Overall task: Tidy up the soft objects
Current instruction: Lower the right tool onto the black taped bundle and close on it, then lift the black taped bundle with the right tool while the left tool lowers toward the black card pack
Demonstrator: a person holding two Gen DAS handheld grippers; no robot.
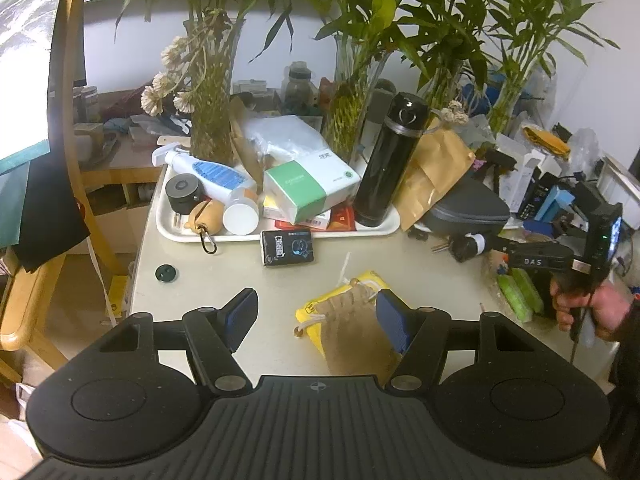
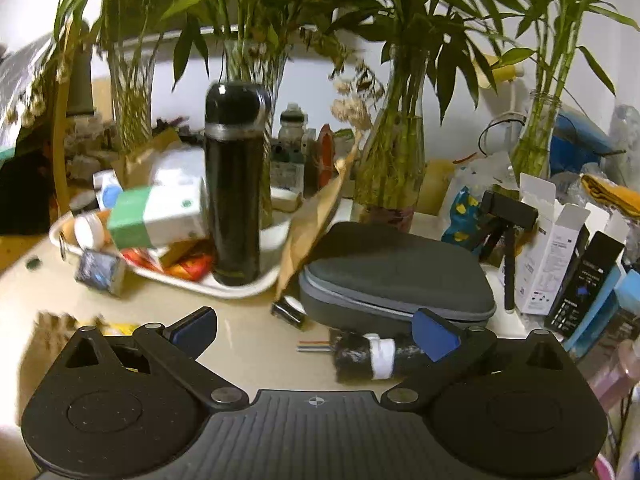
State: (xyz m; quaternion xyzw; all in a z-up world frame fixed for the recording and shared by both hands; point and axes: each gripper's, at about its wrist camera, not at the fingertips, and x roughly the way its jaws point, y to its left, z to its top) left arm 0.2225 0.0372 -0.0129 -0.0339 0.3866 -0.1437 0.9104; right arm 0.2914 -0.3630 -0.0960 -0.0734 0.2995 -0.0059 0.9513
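The left tongs (image 1: 316, 312) hang released just above the counter (image 1: 400, 252), their blue pads spread wide. Between the pads, nearer the right one, lies a tan drawstring pouch (image 1: 352, 332) resting on top of a yellow pouch (image 1: 344, 300); neither pad touches them. The right tongs (image 2: 316, 332) are released too, held over bare counter, with a black roll wrapped in a white band (image 2: 376, 354) lying just inside the right pad. In the left view the right hand (image 1: 592, 308) grips its handle off to the side.

Beyond the pouches sits a small dark box (image 1: 286, 248), and just behind it a white tray (image 1: 280, 236). A tall black flask (image 1: 386, 160) stands upright on the tray beside a green-and-white box (image 1: 308, 188) and a lying spray bottle (image 1: 212, 172). A grey zip case (image 2: 394, 276) rests right of the tray. Farthest back stand glass vases of bamboo (image 1: 352, 92).
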